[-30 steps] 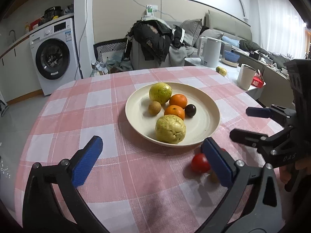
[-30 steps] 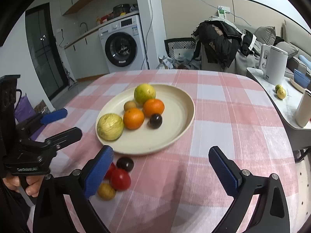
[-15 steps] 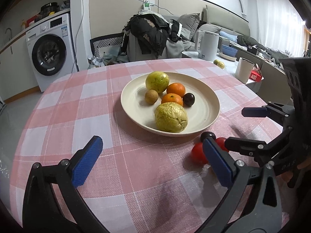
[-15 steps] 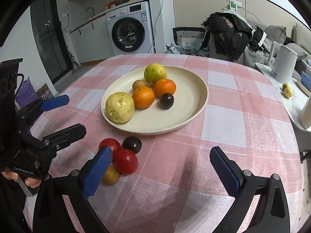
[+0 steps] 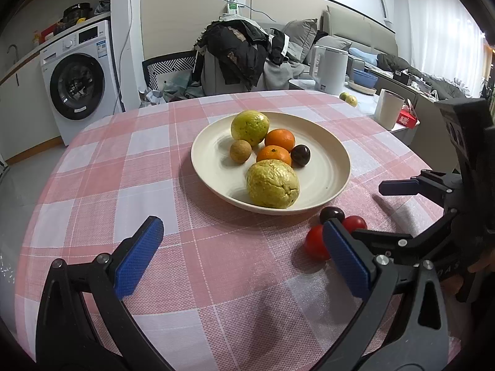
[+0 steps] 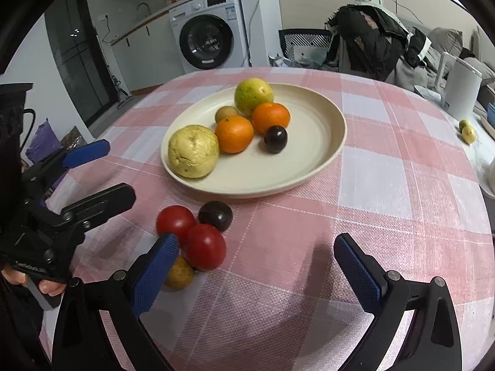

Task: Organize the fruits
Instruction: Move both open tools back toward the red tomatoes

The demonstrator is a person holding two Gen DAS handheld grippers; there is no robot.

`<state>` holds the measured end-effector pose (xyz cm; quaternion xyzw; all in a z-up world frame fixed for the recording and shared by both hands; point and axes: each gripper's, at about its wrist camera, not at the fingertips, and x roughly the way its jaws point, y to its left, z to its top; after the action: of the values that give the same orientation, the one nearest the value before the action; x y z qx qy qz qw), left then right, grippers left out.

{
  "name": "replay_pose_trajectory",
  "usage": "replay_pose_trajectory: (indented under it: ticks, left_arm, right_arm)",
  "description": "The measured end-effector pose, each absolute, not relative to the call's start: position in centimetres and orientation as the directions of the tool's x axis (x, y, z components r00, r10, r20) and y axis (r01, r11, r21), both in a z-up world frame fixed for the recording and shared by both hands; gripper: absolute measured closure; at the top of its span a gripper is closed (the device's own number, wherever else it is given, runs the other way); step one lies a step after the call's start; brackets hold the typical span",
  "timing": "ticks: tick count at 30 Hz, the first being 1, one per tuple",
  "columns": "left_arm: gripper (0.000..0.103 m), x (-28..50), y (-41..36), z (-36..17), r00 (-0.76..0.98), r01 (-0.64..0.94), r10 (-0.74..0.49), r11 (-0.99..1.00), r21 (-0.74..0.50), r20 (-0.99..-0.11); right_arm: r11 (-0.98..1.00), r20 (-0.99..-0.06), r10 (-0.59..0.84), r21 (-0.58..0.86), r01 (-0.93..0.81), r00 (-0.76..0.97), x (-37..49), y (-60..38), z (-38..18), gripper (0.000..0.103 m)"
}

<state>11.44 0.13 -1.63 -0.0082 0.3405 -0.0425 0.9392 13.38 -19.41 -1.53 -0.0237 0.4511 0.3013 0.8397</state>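
Left gripper [image 5: 241,266]: jaws spread wide, nothing between them, held above the bench [image 5: 130,167]. Right gripper [image 6: 260,266]: jaws also spread wide and empty, positioned just behind the loose fruit.

Loose fruit lies on the bench just outside the near rim of the plate [image 6: 321,142]. It forms a tight cluster: two red tomatoes [image 6: 205,245], smooth and glossy, touching one another; a dark round plum [image 6: 215,215] beside them on the plate side; and a small dull yellow-brown fruit [image 6: 179,275], partly hidden behind the right gripper's left blue pad. In the right wrist view the cluster sits at and just ahead of that left finger, not between the fingers. In the left wrist view the same cluster lies behind the left gripper's right finger.

The plate is round, shallow, cream-coloured with a matte finish. It holds a wrinkled pale-yellow fruit [image 6: 193,151] near the front rim, two oranges [image 6: 234,133] with a pebbled skin, a green-yellow round fruit [image 6: 253,95], a small brown fruit [image 6: 225,113] and a dark glossy plum [image 6: 275,139].

The bench is round, covered in a woven pink-and-white checked cloth.
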Motion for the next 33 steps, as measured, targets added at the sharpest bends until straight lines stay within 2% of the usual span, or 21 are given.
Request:
replay_pose_trajectory:
  ticks: [13,26,29,31,33]
  left_arm:
    - [0.0,11.4,0.0,-1.6,0.764,0.081,-0.089,0.996,-0.043,-0.639]
    - [0.0,11.4,-0.1,-1.7,0.762,0.079,-0.088,0.996,-0.043,-0.641]
    - [0.0,11.4,-0.1,-1.7,0.763,0.08,-0.089,0.996,-0.042,-0.641]
    - [0.0,11.4,-0.1,-1.7,0.762,0.082,-0.089,0.996,-0.041,-0.642]
    - [0.0,11.4,-0.1,-1.7,0.762,0.082,-0.089,0.996,-0.04,-0.642]
  right_arm:
    - [0.833,-0.81,0.458,0.246,-0.496,0.367,14.3,-22.9,-1.7,0.001]
    - [0.806,-0.829,0.423,0.161,-0.569,0.365,13.0,-20.4,-2.2,0.002]
    - [0.799,-0.828,0.411,0.126,-0.588,0.381,12.6,-19.7,-2.2,0.007]
    - [0.797,-0.83,0.408,0.121,-0.591,0.381,12.5,-19.4,-2.3,0.017]
    - [0.801,-0.828,0.399,0.106,-0.589,0.394,12.6,-19.2,-2.2,0.021]
